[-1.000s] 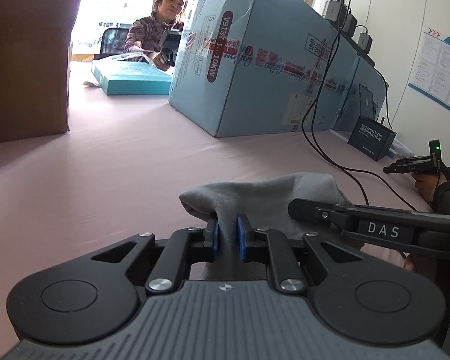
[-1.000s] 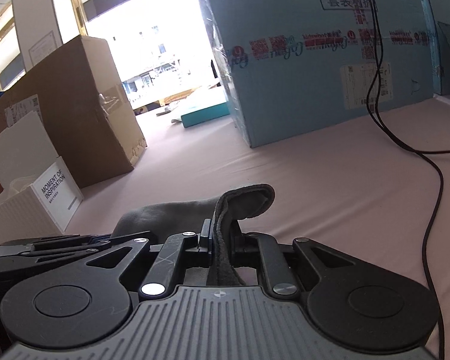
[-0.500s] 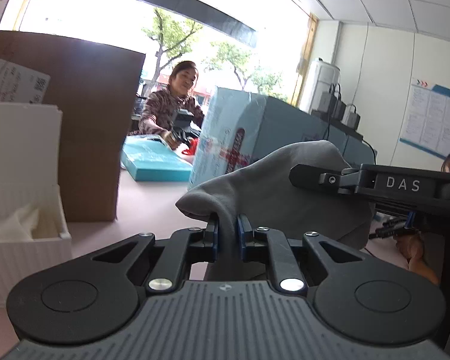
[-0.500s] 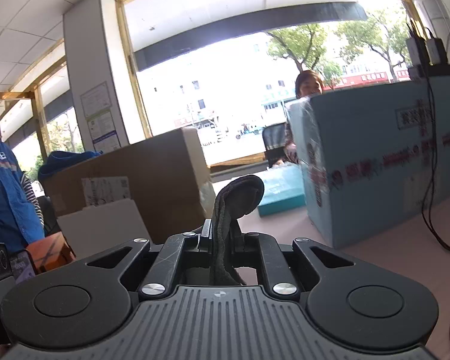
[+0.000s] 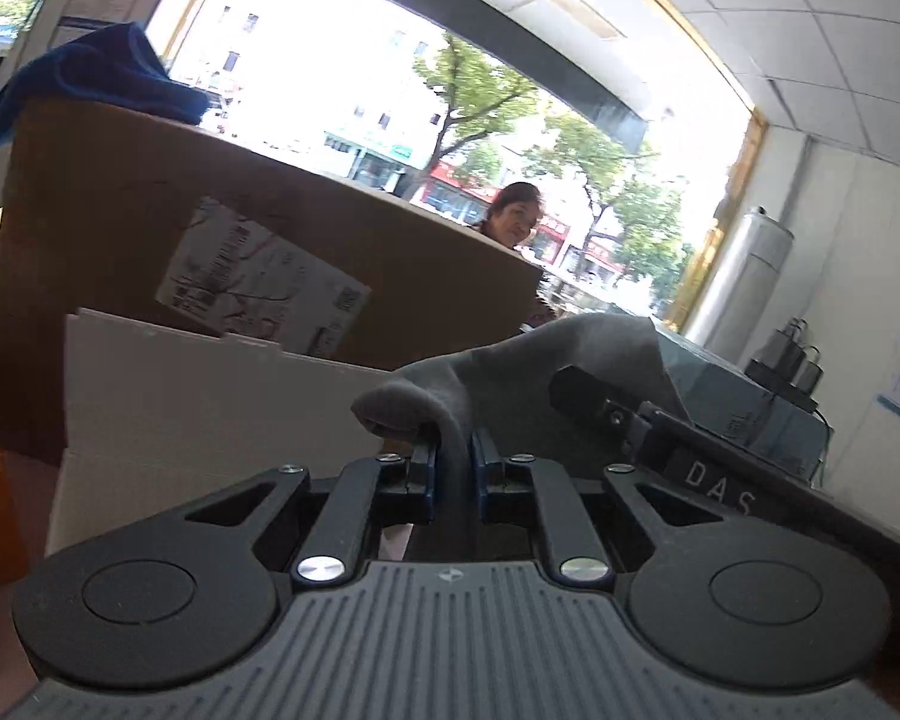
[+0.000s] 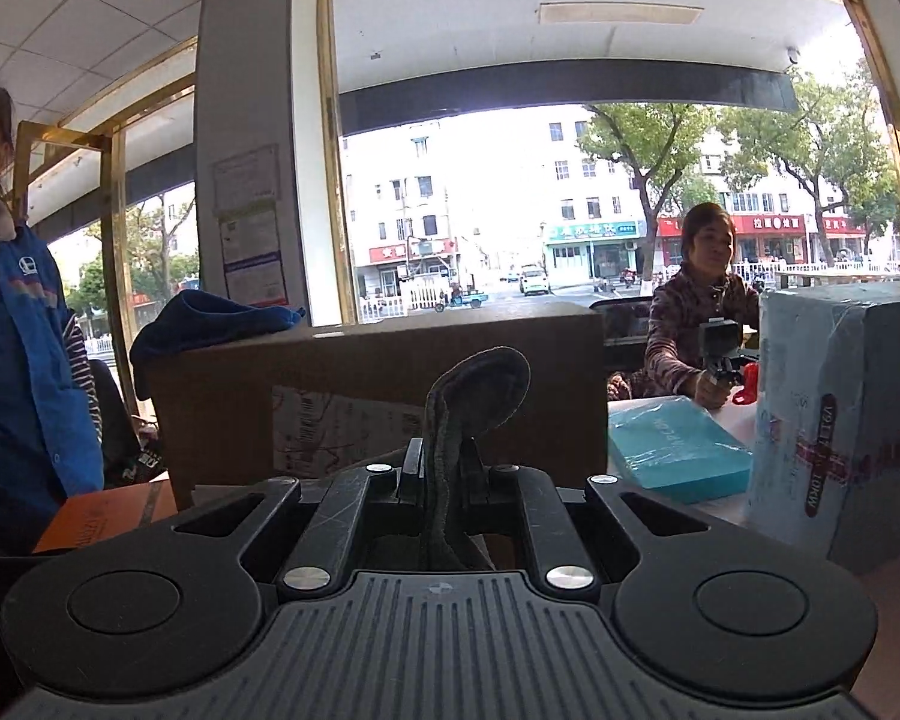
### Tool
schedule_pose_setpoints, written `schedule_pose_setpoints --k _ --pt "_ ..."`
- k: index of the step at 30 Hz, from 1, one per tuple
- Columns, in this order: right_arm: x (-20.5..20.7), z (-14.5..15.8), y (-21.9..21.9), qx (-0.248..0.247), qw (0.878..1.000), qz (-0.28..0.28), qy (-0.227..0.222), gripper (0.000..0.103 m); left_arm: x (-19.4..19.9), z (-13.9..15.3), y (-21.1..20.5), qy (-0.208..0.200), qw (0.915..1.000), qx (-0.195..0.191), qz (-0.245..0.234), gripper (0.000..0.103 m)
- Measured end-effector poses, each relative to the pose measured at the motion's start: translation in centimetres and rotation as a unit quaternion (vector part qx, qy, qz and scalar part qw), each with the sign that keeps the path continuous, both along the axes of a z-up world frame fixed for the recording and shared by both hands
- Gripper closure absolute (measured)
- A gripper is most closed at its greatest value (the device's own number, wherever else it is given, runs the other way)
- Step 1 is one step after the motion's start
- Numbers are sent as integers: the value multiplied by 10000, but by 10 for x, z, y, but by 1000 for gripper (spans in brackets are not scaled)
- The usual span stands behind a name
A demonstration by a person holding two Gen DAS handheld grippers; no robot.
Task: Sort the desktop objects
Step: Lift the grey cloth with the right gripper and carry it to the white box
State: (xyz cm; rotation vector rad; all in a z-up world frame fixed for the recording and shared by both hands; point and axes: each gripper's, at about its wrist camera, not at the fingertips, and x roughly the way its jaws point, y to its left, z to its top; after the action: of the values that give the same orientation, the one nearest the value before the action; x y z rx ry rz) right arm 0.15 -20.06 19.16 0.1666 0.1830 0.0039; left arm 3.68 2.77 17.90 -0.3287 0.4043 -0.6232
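— What do we have behind the work area?

— We see a brown cardboard box with a blue towel draped on its top, and a white open carton in front of it.

— And to the right?

— We find a large light-blue box, a flat teal package beside it, and a seated person past them.
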Motion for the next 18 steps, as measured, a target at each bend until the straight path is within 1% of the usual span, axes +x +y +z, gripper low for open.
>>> schedule_pose_setpoints --k 3,4,7,10,12,14,18 --pt "22 -5 20 137 9999 49 72 94 16 -3 17 78 9990 221 368 94" --pt "29 -7 25 157 9998 79 104 94 22 -5 21 117 9986 284 419 94" --pt "51 -19 36 102 9991 231 328 94 44 -13 36 394 9968 407 557 93" --pt "65 -28 46 91 9978 367 539 94 61 -23 47 631 9936 498 799 93" --pt "68 -29 58 11 9974 356 632 94 68 -30 46 727 9919 615 846 94" --pt "77 -35 58 -10 9960 321 837 94 77 -38 44 880 9893 739 894 94" --pt "90 -44 53 51 9922 262 1217 94 90 -53 38 1226 9848 928 808 93"
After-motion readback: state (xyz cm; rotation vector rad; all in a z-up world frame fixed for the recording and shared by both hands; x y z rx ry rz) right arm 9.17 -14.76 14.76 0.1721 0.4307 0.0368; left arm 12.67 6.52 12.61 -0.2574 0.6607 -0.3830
